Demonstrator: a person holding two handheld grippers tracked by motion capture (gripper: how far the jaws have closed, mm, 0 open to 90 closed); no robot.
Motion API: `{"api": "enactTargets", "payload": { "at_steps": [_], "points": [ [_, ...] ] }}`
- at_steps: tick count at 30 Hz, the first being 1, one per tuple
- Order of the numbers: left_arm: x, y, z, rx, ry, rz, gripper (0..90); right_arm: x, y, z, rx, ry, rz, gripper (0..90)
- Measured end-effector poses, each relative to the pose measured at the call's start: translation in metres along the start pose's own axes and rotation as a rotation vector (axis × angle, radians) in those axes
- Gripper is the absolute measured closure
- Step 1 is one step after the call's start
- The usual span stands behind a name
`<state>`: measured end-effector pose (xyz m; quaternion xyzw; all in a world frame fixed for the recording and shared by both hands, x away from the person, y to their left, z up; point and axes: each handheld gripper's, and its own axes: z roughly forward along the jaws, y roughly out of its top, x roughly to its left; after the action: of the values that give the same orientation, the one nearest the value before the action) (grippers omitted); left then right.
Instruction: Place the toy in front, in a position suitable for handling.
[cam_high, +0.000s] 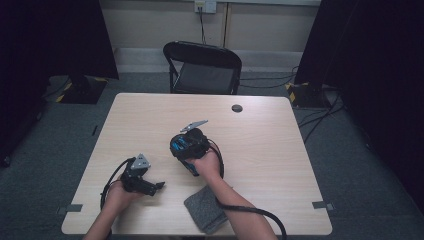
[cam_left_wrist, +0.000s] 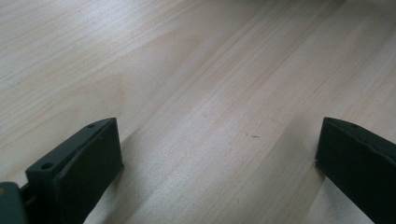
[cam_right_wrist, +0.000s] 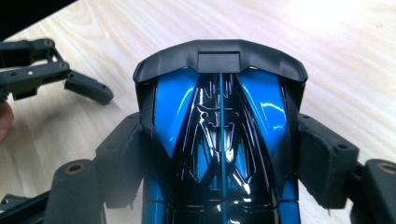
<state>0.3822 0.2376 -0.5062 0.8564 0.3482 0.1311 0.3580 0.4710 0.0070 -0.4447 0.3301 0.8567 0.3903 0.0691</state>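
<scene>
A glossy blue and black toy car (cam_right_wrist: 219, 135) with a black rear wing is held off the wooden table (cam_high: 270, 145). My right gripper (cam_right_wrist: 224, 158) is shut on it, one padded jaw on each flank. From above, that gripper (cam_high: 184, 149) and the toy car (cam_high: 176, 146) hang over the table's middle. My left gripper (cam_high: 158, 186) rests low near the front left, and its jaws (cam_left_wrist: 217, 154) stand wide apart over bare wood with nothing between them. The left gripper (cam_right_wrist: 70, 77) also appears at the upper left of the right gripper view.
A folded grey cloth (cam_high: 205, 207) lies at the table's front edge, under the right forearm. A small black round cap (cam_high: 237, 108) sits in the far part of the tabletop. A black folding chair (cam_high: 202, 67) stands beyond the far edge.
</scene>
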Motion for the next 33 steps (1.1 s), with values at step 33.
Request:
{"api": "enactTargets", "payload": {
  "at_steps": [33],
  "points": [
    [0.000,0.000,0.000,0.001,0.000,-0.001,0.0,-0.107,-0.046,-0.037,0.084,-0.128,0.076,25.5]
  ]
}}
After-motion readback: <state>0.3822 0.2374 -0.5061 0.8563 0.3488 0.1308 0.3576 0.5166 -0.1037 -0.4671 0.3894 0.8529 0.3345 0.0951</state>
